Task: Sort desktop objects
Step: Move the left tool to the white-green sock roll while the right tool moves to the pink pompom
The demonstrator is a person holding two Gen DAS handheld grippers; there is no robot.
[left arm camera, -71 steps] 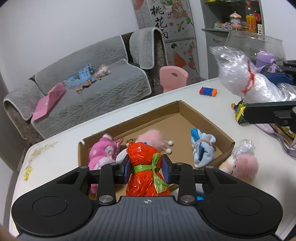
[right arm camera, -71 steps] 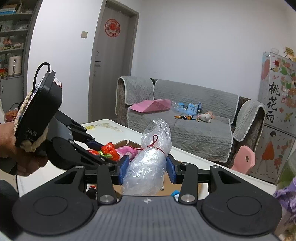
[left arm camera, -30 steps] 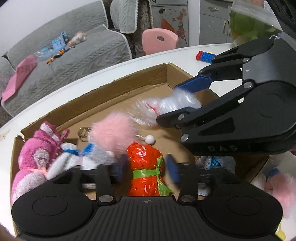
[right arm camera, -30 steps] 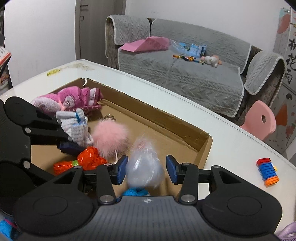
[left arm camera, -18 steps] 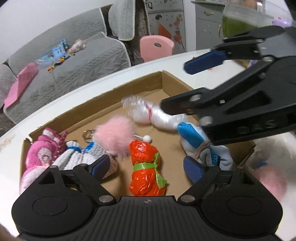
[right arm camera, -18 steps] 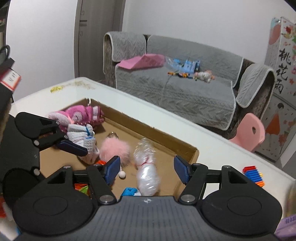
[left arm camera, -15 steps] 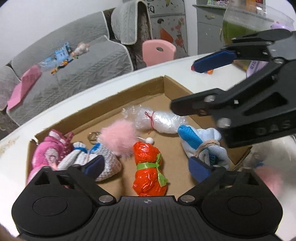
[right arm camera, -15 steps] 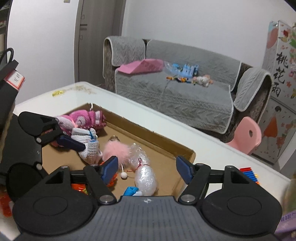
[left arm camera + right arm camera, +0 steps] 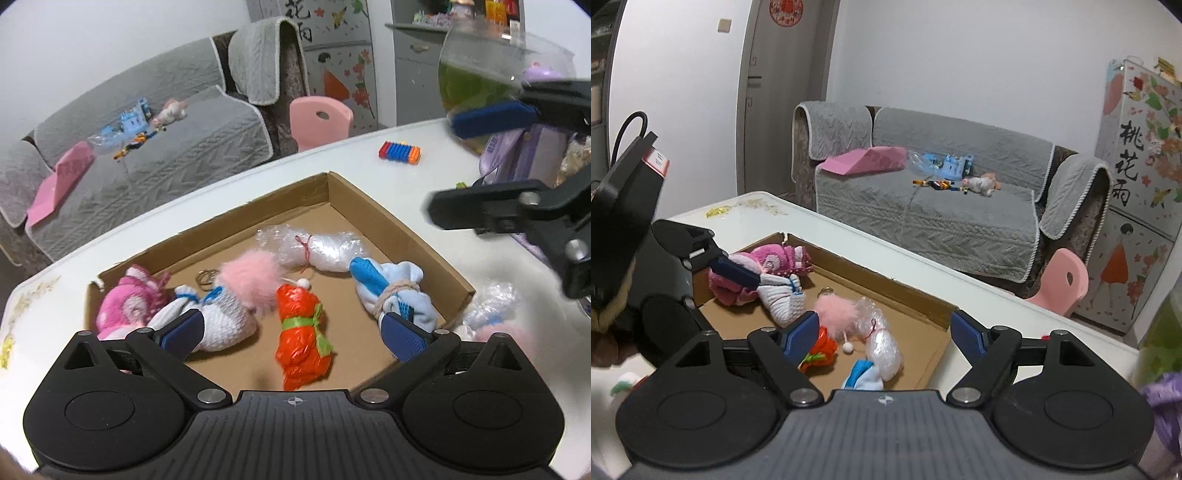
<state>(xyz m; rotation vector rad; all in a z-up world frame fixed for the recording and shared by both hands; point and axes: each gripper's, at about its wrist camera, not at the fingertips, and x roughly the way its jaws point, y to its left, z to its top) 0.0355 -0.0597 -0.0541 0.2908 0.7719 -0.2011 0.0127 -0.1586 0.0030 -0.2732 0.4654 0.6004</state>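
Note:
A shallow cardboard box [image 9: 373, 206] on the white table holds the sorted things. In it lie an orange bag tied with green [image 9: 302, 336], a clear plastic bundle tied with red string [image 9: 321, 249], a pink pompom [image 9: 251, 280], a blue-and-white sock bundle [image 9: 391, 291], a white sock [image 9: 225, 325] and a pink plush [image 9: 125, 310]. My left gripper [image 9: 291, 332] hangs wide open above the orange bag, holding nothing. My right gripper [image 9: 884, 332] is above the box's near side, its jaws opening and empty, the clear bundle [image 9: 882, 343] lying below them.
A pink pompom in plastic [image 9: 495, 321] lies outside the box at its right. Coloured bricks [image 9: 399, 152] sit on the far table. A glass bowl with green contents [image 9: 476, 74] and purple items stand at the right. A grey sofa and pink chair [image 9: 320, 120] are beyond.
Both grippers let go of their bundles, opened and rose back from the box. The orange bag and the clear bundle now lie in the box.

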